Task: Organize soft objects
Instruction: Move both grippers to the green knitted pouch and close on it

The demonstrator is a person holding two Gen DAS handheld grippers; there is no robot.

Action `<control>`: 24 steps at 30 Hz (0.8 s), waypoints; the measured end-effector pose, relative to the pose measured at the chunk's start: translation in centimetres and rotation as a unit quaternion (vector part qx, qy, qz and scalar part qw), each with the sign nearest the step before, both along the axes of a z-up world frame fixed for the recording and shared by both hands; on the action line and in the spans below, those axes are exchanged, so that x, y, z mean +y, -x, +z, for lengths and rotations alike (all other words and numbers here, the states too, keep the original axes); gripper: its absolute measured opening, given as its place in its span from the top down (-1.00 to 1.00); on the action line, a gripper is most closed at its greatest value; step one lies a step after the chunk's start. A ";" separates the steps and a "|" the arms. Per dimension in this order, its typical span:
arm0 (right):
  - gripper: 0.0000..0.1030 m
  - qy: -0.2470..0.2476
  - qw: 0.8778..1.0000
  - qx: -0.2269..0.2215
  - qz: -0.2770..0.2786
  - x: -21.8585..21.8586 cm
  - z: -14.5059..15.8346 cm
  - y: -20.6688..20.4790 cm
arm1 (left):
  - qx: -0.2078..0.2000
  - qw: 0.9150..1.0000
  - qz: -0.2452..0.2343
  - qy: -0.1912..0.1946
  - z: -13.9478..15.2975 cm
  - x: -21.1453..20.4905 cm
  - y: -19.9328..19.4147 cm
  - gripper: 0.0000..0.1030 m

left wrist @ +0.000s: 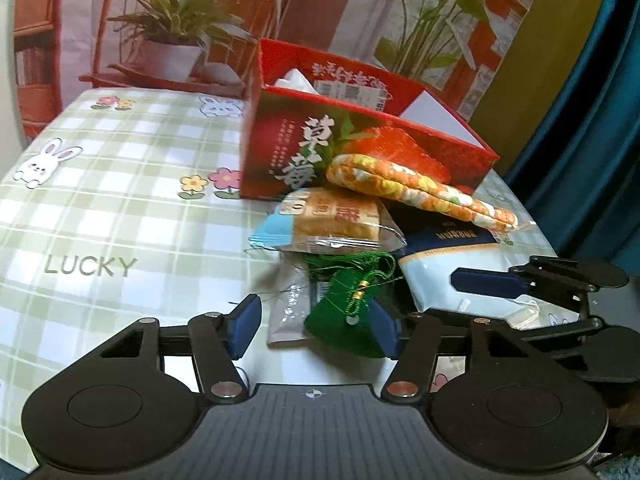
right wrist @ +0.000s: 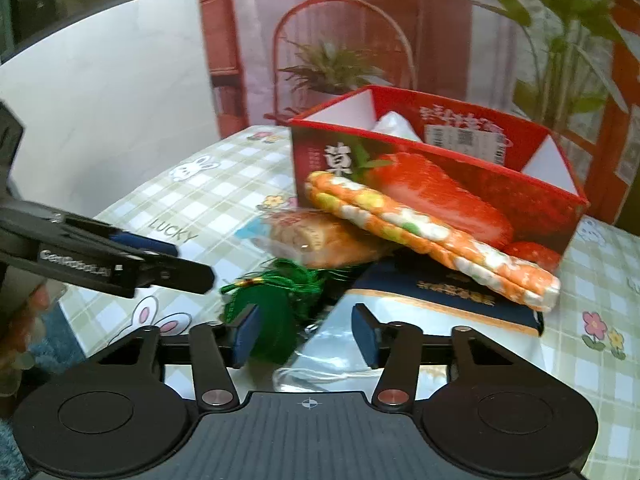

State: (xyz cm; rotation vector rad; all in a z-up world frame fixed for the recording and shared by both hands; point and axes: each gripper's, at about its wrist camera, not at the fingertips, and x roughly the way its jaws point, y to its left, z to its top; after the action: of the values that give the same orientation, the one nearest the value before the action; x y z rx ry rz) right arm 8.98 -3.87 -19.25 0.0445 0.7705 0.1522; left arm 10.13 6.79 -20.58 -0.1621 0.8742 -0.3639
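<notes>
Checked tablecloth [left wrist: 120, 208] covers table. Red strawberry box [left wrist: 360, 136] stands open at far side. Orange floral pad [left wrist: 420, 192] leans on box front. Blue-white tissue pack [left wrist: 440, 264] lies under pad, nearer than box. Bread packet [left wrist: 336, 224] sits left of tissue pack, before box. Green tassel pouch [left wrist: 348, 316] lies nearest, before bread. Left gripper [left wrist: 316, 326] half-closed around pouch, only one pad seems touching. Right gripper [right wrist: 306, 334] half-closed over tissue pack corner, contact unclear because of blur.
</notes>
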 end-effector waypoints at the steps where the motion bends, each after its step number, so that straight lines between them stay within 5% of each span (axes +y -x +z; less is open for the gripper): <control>1: 0.12 0.001 1.000 0.002 0.007 0.1 0.0 -0.1 | 0.002 1.000 -0.003 0.001 -0.1 -0.1 0.0 -0.20; 13: 0.10 0.044 0.995 0.036 0.079 3.3 -2.4 -1.6 | 0.044 0.998 -0.026 0.041 -2.1 -1.1 -2.2 -0.16; 24: 0.30 0.017 0.997 0.041 0.065 2.3 -3.0 -2.2 | 0.060 0.994 -0.044 0.081 -3.3 -1.6 -3.3 -0.01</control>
State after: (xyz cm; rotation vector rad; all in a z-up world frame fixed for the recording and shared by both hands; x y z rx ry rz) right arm 11.19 -1.59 -22.25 -0.0319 0.8583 0.2621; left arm 13.40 5.24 -23.91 -0.2979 0.9725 -0.5121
